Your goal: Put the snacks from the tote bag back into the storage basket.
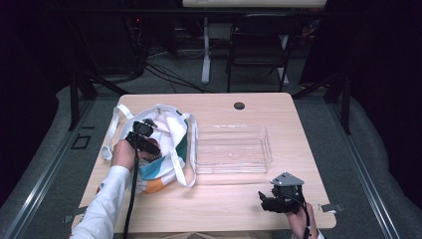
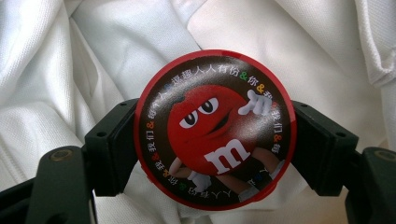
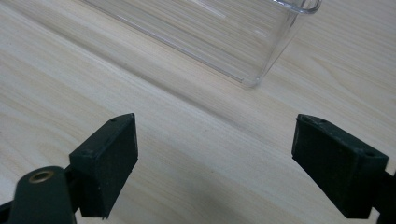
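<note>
At left of the high view, my left tool sits over the white tote bag, clamped on a round red candy tin against the bag's fabric. Centre frame, a clear plastic bin stands on the worktop. Lower right, my right tool gapes wide, holding nothing.

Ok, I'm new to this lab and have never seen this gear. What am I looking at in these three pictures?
A person sits at a wooden table with a hand-held two-jaw gripper in each hand.

The high view looks down from above. The other two come from cameras riding on the grippers.

On the table are a cloth tote bag and an empty clear plastic tray.

The left gripper is at the bag, clamping a round red candy tin. The right gripper is open, holding nothing, near the tray.
</note>
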Demonstrator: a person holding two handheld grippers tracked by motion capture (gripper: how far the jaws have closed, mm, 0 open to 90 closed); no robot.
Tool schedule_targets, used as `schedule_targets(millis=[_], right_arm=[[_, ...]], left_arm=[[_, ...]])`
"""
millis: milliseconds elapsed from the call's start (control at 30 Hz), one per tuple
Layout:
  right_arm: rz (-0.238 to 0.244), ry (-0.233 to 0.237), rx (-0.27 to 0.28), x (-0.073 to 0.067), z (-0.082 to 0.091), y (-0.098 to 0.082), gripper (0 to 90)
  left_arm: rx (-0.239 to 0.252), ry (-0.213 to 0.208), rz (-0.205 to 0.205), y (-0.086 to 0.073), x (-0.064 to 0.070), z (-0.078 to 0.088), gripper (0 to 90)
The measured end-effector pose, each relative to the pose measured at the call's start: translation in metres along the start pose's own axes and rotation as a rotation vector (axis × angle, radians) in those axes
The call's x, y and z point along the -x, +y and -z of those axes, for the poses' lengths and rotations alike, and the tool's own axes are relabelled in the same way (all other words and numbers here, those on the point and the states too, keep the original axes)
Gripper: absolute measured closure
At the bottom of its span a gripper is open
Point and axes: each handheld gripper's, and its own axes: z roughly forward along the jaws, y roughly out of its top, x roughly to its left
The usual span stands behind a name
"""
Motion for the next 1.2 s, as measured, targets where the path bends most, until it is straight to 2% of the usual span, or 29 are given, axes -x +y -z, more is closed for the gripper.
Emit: schedule_targets(millis=[400,567,1000,1200], right_arm=[[0.002,-0.001,0.0,0.0,0.001,0.0,13.9],[0.0,-0.002,0.001,0.0,0.0,0.0,13.9],[-0.003,0.0,0.004,0.001,0.001,0.0,13.9],[-0.007,-0.003,0.001,0.001,0.0,0.0,13.9]], left_arm=[[0.024,-0.006,-0.012,-0.002,0.001,0.002,26.3],[0.038,-0.01,-0.004,-0.003,-0.001,0.004,26.3],[0.077,0.002,-0.003,-0.003,-0.002,0.025,26.4],[0.092,-0.015,0.004,-0.003,-0.004,0.034,26.4]])
